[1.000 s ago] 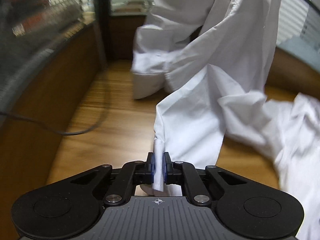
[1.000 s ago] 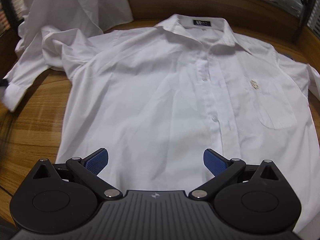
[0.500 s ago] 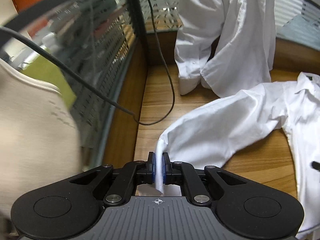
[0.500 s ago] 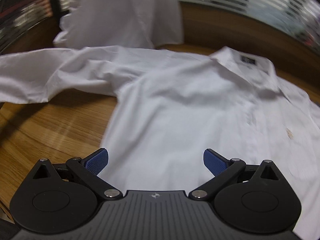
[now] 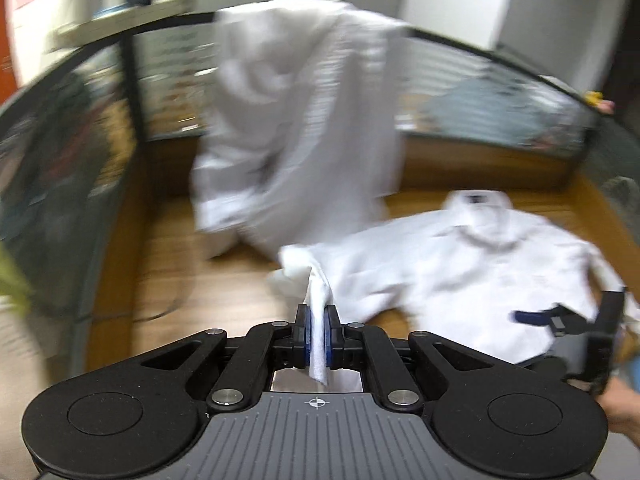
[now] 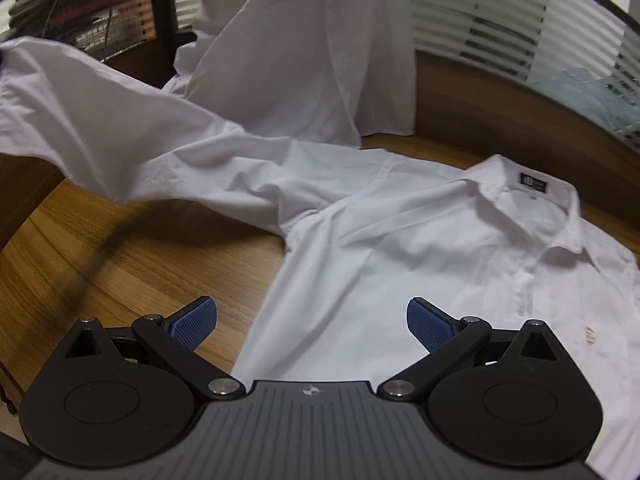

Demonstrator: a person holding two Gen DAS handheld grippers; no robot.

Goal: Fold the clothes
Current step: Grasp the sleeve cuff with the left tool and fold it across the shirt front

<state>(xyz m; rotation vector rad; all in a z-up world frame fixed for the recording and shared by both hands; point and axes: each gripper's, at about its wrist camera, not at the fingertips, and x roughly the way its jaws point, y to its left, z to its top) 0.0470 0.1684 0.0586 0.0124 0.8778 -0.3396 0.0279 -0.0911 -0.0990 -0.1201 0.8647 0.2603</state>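
Overhead, a second shirt [image 6: 304,40] drapes above the wooden table [image 6: 120,264].

Left gripper [image 5: 316,334] has its jaws pinched tight on white cloth; right gripper [image 6: 312,320] hovers, jaws spread wide.

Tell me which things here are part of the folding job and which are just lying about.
Part of the job:
- white shirt lying on the table
- its sleeve, lifted
- left gripper, shut on the cuff
- right gripper, open

Lying about:
- hanging white garment
- black cable
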